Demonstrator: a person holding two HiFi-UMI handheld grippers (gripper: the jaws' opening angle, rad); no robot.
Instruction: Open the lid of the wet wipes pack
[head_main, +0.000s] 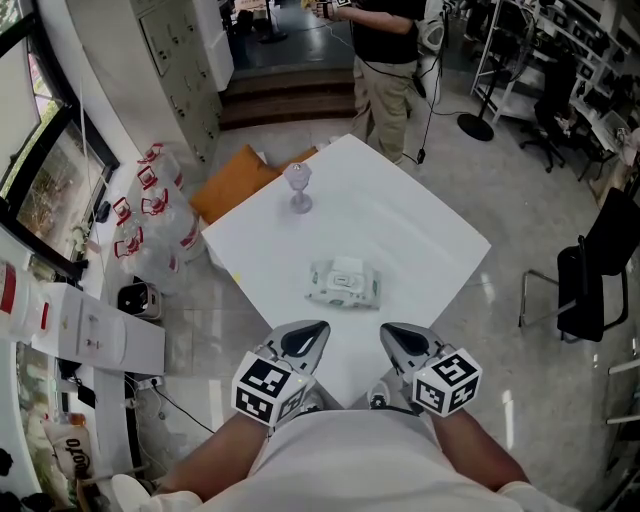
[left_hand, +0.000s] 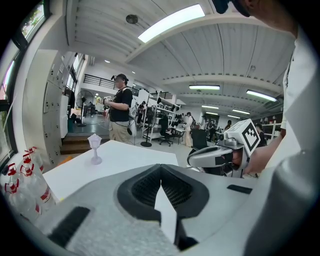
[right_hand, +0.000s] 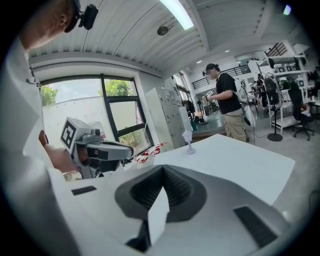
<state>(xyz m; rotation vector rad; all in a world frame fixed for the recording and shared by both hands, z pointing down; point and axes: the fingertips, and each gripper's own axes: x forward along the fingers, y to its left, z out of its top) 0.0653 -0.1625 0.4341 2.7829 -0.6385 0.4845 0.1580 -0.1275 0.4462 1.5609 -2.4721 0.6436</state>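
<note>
The left gripper and right gripper have their jaws together, empty. The wipes pack lies just ahead, between them.

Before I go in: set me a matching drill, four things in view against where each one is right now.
1. wet wipes pack
2. goblet
3. left tool
4. black chair

A. shut, by the near corner of the table
B. standing off to the table's right
C. lying flat at the table's middle
D. upright near the table's far left edge

Pairs: 1-C, 2-D, 3-A, 4-B.
</note>
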